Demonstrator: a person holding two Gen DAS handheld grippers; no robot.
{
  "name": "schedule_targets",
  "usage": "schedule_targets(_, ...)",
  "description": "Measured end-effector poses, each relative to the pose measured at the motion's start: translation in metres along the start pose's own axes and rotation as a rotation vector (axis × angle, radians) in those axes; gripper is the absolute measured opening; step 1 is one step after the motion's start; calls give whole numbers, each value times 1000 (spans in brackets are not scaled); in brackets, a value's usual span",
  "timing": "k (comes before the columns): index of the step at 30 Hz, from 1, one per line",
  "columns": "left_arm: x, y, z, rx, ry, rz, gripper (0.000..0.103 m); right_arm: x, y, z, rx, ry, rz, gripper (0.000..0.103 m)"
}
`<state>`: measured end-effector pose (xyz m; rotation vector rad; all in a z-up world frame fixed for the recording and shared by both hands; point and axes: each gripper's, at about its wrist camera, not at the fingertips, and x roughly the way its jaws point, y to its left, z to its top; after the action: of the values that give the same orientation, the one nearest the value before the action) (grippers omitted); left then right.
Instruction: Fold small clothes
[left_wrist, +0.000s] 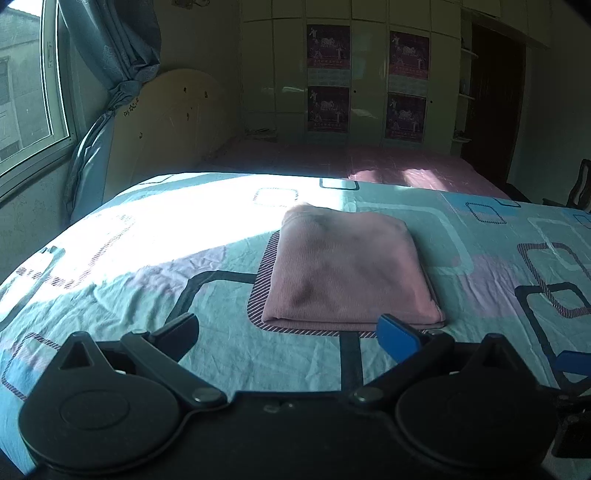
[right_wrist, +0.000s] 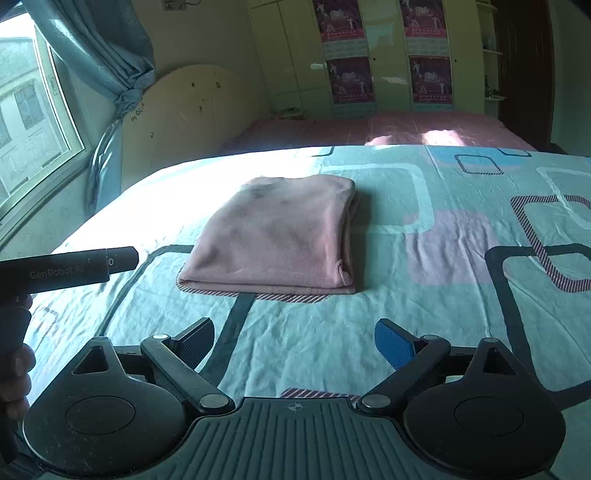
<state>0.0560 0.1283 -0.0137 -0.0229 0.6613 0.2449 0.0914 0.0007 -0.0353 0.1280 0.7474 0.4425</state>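
Left gripper (left_wrist: 290, 334) hovers low over the bed sheet (left_wrist: 207, 306), fingers spread wide, empty. Right gripper (right_wrist: 293, 341) same pose, wide apart, holding nothing. Pink folded garment (right_wrist: 273, 240) lies flat on the sheet ahead of both, just beyond the fingertips, not touching either.

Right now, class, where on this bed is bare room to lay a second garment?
Bare sheet right of the folded pink garment, and between it and both open claws. Left is sunlit, bare too. Nowhere crowded.
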Motion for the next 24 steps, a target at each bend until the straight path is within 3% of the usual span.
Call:
schedule_targets(2, -24, -2, -10, 3, 8, -12, 102, -29, 6, -10, 1, -22, -32, 103)
schedule_targets(6, -64, -9, -27, 43, -18, 28, 102, -81, 24, -21, -36, -94, -133, 103)
schedule_targets(10, -96, -14, -37, 65, -25, 16, 102, -122, 42, -32, -107, -185, -239, 103)
schedule_targets(15, -123, -15, -42, 44, -36, 7, 103, -152, 46, -41, -94, -245, -213, 103)
schedule_targets(24, -145, -17, -46, 21, -62, 6, 103, -171, 46, -44, -85, -277, -196, 103)
